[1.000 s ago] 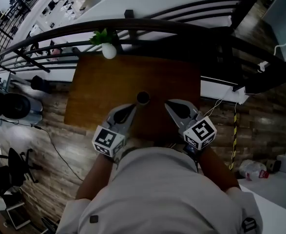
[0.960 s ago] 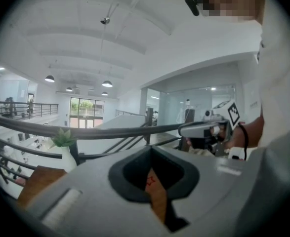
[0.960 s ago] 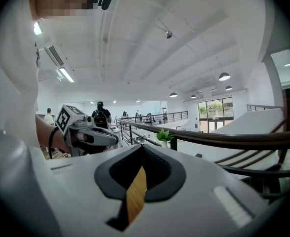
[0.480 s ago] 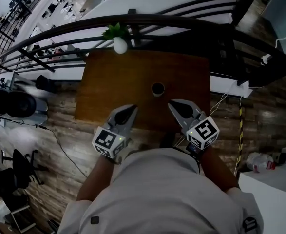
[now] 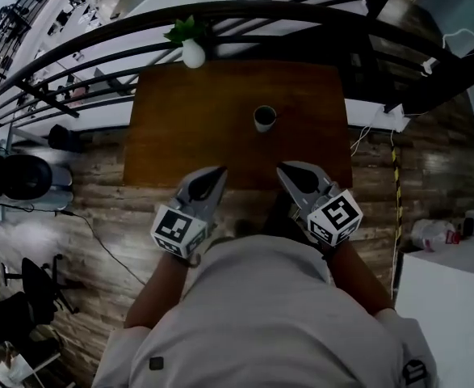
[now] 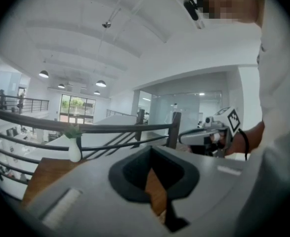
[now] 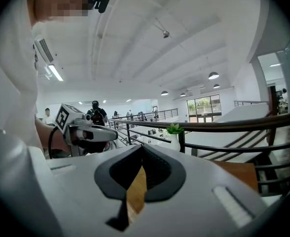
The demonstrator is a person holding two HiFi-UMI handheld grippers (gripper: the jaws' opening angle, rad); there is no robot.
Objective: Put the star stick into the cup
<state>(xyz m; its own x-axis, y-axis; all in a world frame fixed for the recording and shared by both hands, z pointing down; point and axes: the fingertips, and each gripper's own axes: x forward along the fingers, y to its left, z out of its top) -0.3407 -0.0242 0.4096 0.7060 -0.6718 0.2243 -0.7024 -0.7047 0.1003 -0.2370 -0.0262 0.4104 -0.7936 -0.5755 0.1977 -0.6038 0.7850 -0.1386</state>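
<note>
L gripper (image 5: 213,174): fingers (image 6: 119,177) closed tip to tip, nothing btwn them; only brown wood shows thru the window behind the tips. R gripper (image 5: 284,168): same, fingers (image 7: 172,181) together, empty. Both are held low and close to the person's body, tips just over the near edge of the surface (image 5: 180,128). They point fwd, approx parallel, w/ a gap btwn them. Reads as a ready/rest pose, not a reach, since neither is near anything to grab.

Cup (image 5: 264,118) stands upright on the surface, mouth up, right of centre. It's ahead of the R gripper and well apart from both. Mouth up suits the job: a stick can drop in from above.

Star stick: not visible in any view. It's not in either gripper and not seen on the surface, and the cup's inside is too dark and small to check. So its long axis and which way it points can't be told. Prob. the task is either not begun or already over, can't say which.

Further out: white vase (image 5: 193,53) w/ a green sprig at the far-left edge of the surface, by the dark railing (image 5: 301,10). Wood floor (image 5: 91,208) all around.
</note>
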